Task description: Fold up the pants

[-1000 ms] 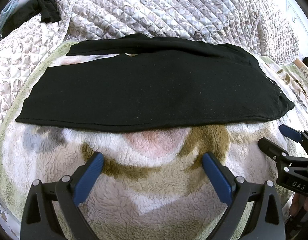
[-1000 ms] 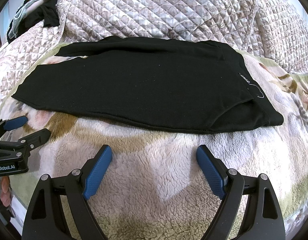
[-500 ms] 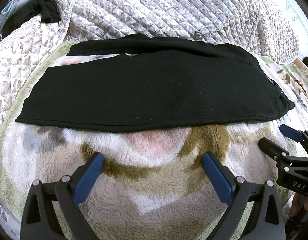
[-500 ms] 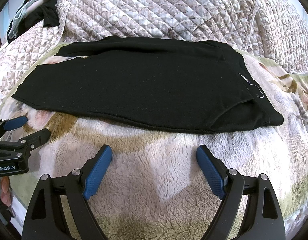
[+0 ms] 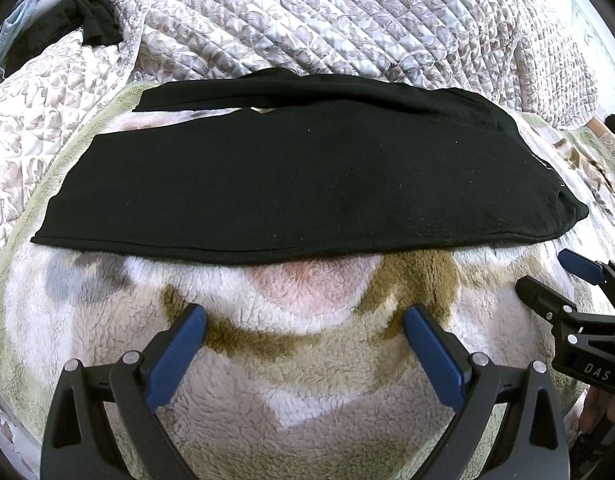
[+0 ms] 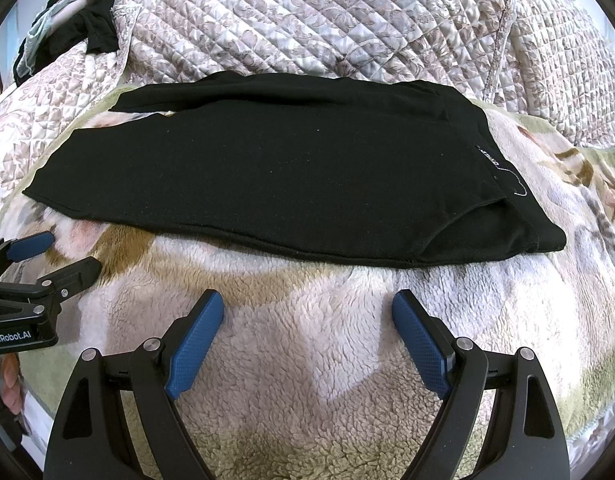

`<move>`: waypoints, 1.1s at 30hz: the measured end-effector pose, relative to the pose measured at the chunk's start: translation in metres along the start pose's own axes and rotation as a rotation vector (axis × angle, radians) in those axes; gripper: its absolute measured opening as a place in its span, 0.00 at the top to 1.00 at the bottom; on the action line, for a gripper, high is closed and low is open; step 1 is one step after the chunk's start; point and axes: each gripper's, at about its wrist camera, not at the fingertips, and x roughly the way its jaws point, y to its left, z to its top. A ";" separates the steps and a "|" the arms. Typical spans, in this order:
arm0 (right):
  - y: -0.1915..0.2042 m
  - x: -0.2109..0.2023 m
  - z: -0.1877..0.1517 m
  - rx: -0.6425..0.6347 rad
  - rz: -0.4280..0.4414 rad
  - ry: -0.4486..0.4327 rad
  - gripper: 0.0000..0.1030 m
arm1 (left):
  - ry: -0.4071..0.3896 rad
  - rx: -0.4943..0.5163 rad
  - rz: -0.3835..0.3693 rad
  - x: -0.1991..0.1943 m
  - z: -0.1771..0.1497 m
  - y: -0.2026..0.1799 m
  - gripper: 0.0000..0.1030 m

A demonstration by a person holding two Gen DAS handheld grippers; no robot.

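Note:
Black pants (image 5: 299, 184) lie flat on a fleece blanket, folded lengthwise, leg ends to the left and waistband to the right; the lower leg pokes out at the back left. In the right wrist view the pants (image 6: 267, 184) show a small white label near the waistband. My left gripper (image 5: 305, 326) hovers open over bare blanket, short of the pants' near edge. My right gripper (image 6: 307, 312) is open too, near the pants' waist end, holding nothing. Each gripper shows at the side of the other's view: the right gripper (image 5: 547, 276) and the left gripper (image 6: 63, 254).
A patterned fleece blanket (image 5: 307, 360) covers the near part of the bed. A quilted floral bedspread (image 5: 327, 20) rises behind the pants. Dark clothing (image 6: 87, 24) is heaped at the far left corner. A person's fingers (image 6: 9, 376) show at the left edge.

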 end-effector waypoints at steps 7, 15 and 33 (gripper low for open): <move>0.000 0.000 0.000 0.000 0.000 0.000 0.16 | 0.000 0.000 0.000 0.000 0.000 0.000 0.02; 0.001 0.000 0.000 -0.001 -0.001 0.000 0.16 | 0.000 0.000 0.001 0.000 0.000 0.000 0.02; 0.000 0.000 0.000 -0.004 0.011 -0.001 0.16 | -0.002 0.001 0.000 0.000 0.000 0.001 0.02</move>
